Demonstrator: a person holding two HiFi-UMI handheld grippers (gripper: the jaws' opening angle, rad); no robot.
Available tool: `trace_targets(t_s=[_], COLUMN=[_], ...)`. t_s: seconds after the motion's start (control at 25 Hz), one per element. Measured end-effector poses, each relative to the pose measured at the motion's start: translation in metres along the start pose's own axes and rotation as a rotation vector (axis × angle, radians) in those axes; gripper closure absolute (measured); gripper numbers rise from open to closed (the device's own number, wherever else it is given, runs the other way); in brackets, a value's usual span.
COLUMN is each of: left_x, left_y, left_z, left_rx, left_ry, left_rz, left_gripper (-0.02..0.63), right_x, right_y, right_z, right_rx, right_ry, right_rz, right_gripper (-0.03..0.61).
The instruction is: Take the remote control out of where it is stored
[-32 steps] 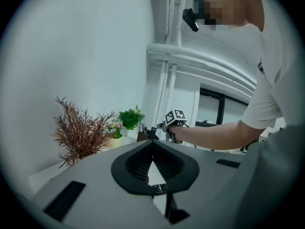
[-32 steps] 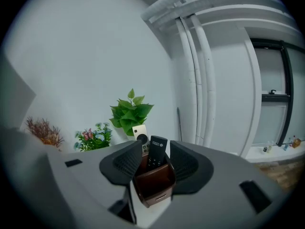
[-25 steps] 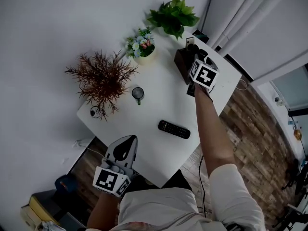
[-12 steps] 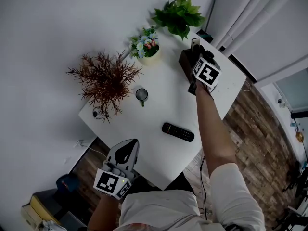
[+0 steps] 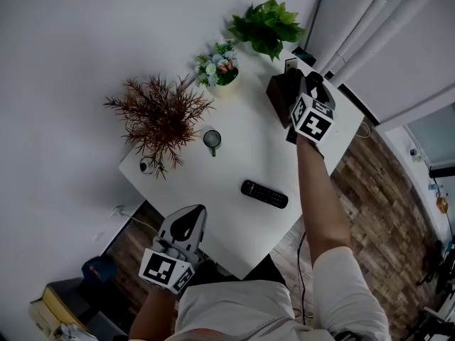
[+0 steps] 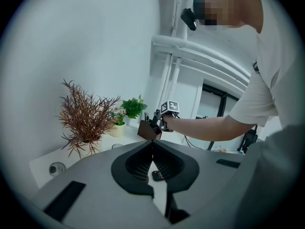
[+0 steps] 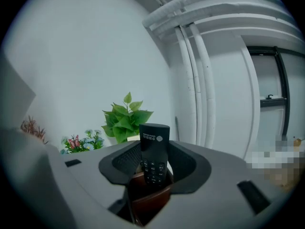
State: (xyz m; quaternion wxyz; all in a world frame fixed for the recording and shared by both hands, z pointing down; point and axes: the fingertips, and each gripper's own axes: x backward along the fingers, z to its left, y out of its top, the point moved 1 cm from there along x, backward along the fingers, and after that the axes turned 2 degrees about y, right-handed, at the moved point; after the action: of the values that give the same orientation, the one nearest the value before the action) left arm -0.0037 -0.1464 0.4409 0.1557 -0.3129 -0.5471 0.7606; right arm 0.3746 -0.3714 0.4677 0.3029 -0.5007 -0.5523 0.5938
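Observation:
A black remote control (image 7: 154, 151) stands upright between the jaws of my right gripper (image 7: 155, 168). Its lower end is over the brown holder (image 7: 150, 199). The jaws have just been closing and their pads press on its sides. In the head view this gripper (image 5: 297, 84) is at the holder (image 5: 283, 94) on the table's far right corner. My left gripper (image 5: 186, 222) hangs at the table's near edge, shut with nothing in it. From the left gripper view (image 6: 152, 144) the right gripper (image 6: 159, 120) shows far off at the holder (image 6: 147, 130).
A second black remote (image 5: 264, 194) lies flat on the white table (image 5: 234, 165) near its front edge. Behind it stand a small cup (image 5: 212, 141), a red-brown dried plant (image 5: 160, 116), a flower pot (image 5: 220, 66) and a green plant (image 5: 266, 23). Wood floor lies to the right.
My right gripper has shifted slightly at the holder, with the remote between its jaws. My left gripper has stayed where it was.

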Motion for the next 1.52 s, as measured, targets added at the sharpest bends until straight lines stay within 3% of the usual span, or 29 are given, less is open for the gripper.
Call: trace_targets(t_s=[0.24, 0.4, 0.68, 0.96, 1.16, 1.52], left_x=[0.003, 0.007, 0.012, 0.016, 0.020, 0.027], left_y=[0.005, 0.008, 0.009, 0.007, 0.007, 0.002], left_z=[-0.005, -0.009, -0.015, -0.017, -0.017, -0.012], left_rx=[-0.003, -0.002, 0.002, 0.004, 0.016, 0.034], left_ry=[-0.016, -0.027, -0.045, -0.048, -0.049, -0.027], left_rz=[-0.022, -0.041, -0.055, -0.054, -0.058, -0.056], left_gripper=[0.606, 0.606, 0.606, 0.605, 0.605, 0.604], right_x=[0.049, 0.090, 0.145, 0.183, 0.195, 0.187], right_y=[0.048, 0.058, 0.010, -0.103, -0.154, -0.195], right_z=[0.012, 0.027, 0.044, 0.070, 0.072, 0.088], right_rx=[0.136, 0.285, 0.463, 0.682, 0.782, 0.921], right_ry=[0.107, 0.237, 0.473, 0.739, 0.788, 0.834], right_rz=[-0.109, -0.081, 0.161, 0.557, 0.724, 0.860], right_gripper=[0.393, 0.394, 0.396, 0.397, 0.397, 0.400])
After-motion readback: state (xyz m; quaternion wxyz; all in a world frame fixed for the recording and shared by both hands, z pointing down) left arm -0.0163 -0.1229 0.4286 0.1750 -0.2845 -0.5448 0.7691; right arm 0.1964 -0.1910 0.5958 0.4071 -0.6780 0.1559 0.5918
